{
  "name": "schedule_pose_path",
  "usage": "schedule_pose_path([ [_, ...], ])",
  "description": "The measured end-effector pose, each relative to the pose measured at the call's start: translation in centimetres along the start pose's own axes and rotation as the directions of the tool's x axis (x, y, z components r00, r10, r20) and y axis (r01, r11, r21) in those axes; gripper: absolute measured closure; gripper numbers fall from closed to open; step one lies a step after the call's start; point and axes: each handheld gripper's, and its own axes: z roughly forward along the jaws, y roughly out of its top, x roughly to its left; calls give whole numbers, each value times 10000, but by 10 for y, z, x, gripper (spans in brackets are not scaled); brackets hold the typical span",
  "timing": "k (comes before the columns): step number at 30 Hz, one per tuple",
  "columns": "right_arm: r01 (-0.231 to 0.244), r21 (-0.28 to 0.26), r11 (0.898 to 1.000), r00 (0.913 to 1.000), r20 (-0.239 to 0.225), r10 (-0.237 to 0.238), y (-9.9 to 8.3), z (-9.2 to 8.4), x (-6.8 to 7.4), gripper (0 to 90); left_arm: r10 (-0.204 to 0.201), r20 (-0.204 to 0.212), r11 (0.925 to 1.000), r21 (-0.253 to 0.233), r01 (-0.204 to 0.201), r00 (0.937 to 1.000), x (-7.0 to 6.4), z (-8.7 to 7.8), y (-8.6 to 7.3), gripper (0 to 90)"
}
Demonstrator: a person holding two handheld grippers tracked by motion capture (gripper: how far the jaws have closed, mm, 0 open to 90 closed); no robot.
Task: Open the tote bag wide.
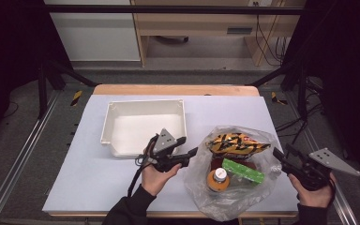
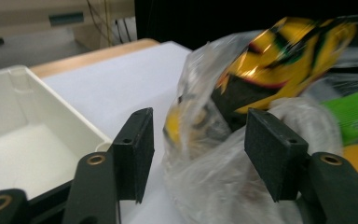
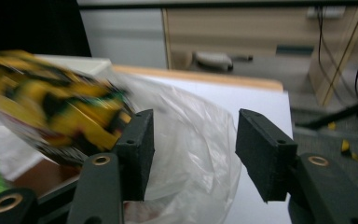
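left gripper (image 1: 191,153), jaws apart and pinching nothing, just beside the left edge of the clear plastic bag (image 1: 262,187); right gripper (image 1: 280,157) likewise parted at the bag's right edge. between the 2: yellow snack packet (image 1: 234,143), green packet (image 1: 243,170), orange bottle (image 1: 217,180). white tray (image 1: 110,123) beyond the left gripper.

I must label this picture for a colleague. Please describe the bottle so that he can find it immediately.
On the white table sheet, right of the white tray, lies a clear plastic bag. The bottle stands inside it, near the front edge. Unlike the yellow-black snack packet and the green packet, it is orange with a white cap.
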Motion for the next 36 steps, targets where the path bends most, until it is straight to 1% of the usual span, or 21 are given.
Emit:
schedule_pose_path([
  [2,138,-300,9995,9997,-191,-144,9,-10,8,448,139,154,9998,-160,-136,9998,-7,-10,2,408],
  [3,193,-428,9989,9991,-371,-208,12,-13,13,441,206,288,9996,-218,-200,9994,-12,-15,2,403],
  [5,376,-397,9985,9969,-683,-403,14,-17,23,435,308,487,9994,-183,-299,9983,-20,-19,-1,399],
  [7,524,-143,9985,9949,-856,-534,11,-18,32,432,459,683,9989,-85,-454,9966,-28,-22,-5,391],
  [9,430,122,9990,9944,-967,-416,5,-18,37,432,513,820,9986,82,-521,9953,-33,-20,-11,391],
  [12,455,523,9976,9955,-850,-409,-8,-14,40,444,788,884,9939,698,-850,9930,-38,-9,-22,427],
  [13,438,671,9968,9961,-793,-385,-11,-12,40,447,827,891,9913,954,-911,9926,-38,-4,-27,461],
  [14,373,785,9962,9970,-705,-318,-15,-12,39,459,754,981,9885,1237,-873,9923,-38,0,-31,525],
  [17,268,960,9950,9981,-577,-213,-24,-13,35,496,382,1176,9777,2008,-614,9923,-35,9,-43,733],
  [19,310,1094,9935,9983,-519,-254,-30,-15,34,505,314,1241,9710,2314,-597,9918,-35,10,-50,815],
  [20,307,1339,9905,9987,-454,-248,-37,-16,33,505,289,1283,9676,2454,-600,9913,-35,10,-54,873],
  [21,307,1339,9905,9987,-454,-248,-37,-16,33,505,271,1313,9645,2570,-605,9910,-35,8,-58,873],
  [22,326,1425,9893,9988,-400,-272,-42,-16,32,516,279,1312,9617,2669,-625,9910,-35,7,-61,888],
  [23,226,1535,9879,9992,-368,-171,-46,-16,31,537,266,1303,9597,2741,-618,9911,-34,6,-65,892],
  [25,78,1850,9827,9995,-314,-20,-55,-13,29,579,263,1242,9561,2867,-612,9919,-33,6,-74,894],
  [28,151,2407,9705,9993,-377,-62,-66,-6,30,688,177,1193,9495,3091,-541,9927,-32,9,-87,894],
  [30,210,2759,9610,9992,-381,-109,-71,-1,30,744,270,1098,9404,3344,-625,9936,-32,14,-95,894],
  [31,224,2904,9566,9992,-377,-120,-74,2,29,777,350,984,9389,3376,-665,9945,-31,16,-99,894],
  [32,153,3226,9464,9993,-367,-36,-79,7,28,822,384,930,9366,3438,-683,9949,-31,18,-101,892],
  [35,105,3318,9433,9993,-380,23,-84,10,24,840,427,729,9306,3601,-663,9964,-29,23,-109,888],
  [36,16,3396,9406,9993,-366,115,-85,11,23,849,385,725,9311,3594,-621,9966,-29,24,-110,884],
])
